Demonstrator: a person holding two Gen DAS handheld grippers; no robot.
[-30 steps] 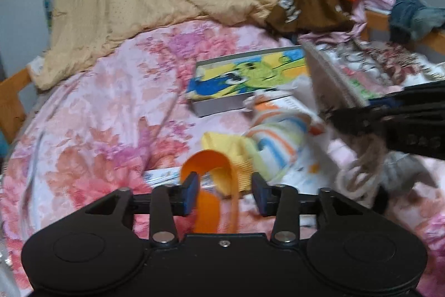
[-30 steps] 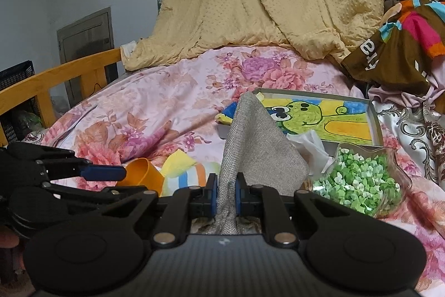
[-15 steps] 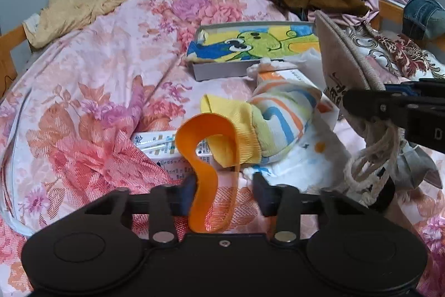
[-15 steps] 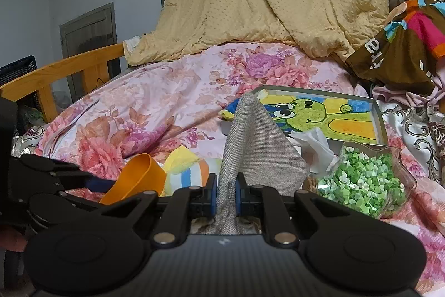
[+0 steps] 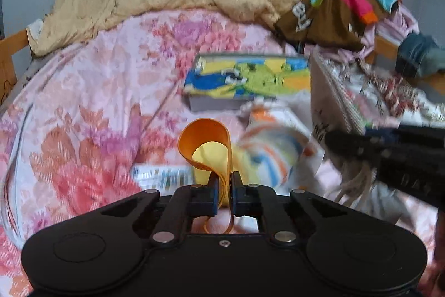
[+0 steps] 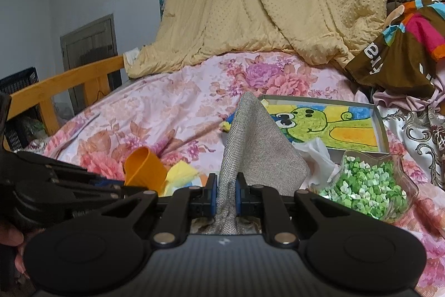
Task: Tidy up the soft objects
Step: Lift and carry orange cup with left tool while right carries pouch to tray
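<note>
My left gripper (image 5: 223, 187) is shut on a soft orange cup (image 5: 207, 146), pinching its rim and holding it above the floral bedspread (image 5: 83, 102). The cup also shows in the right wrist view (image 6: 144, 169). My right gripper (image 6: 224, 189) is shut on the edge of a grey woven drawstring bag (image 6: 258, 149), held upright; it also shows at the right of the left wrist view (image 5: 319, 107), with rope cords hanging. A striped yellow sock (image 5: 267, 155) lies just beyond the cup.
A flat box with a green cartoon picture (image 6: 328, 124) lies mid-bed. A clear bag of green and white beads (image 6: 367, 185) sits at right. A yellow blanket (image 6: 264, 4) and piled clothes (image 6: 403, 46) fill the back. A wooden bed rail (image 6: 69, 85) runs at left.
My left gripper has closed on the orange cup's rim and lifted it. The right gripper still holds the grey bag, barely moved.
</note>
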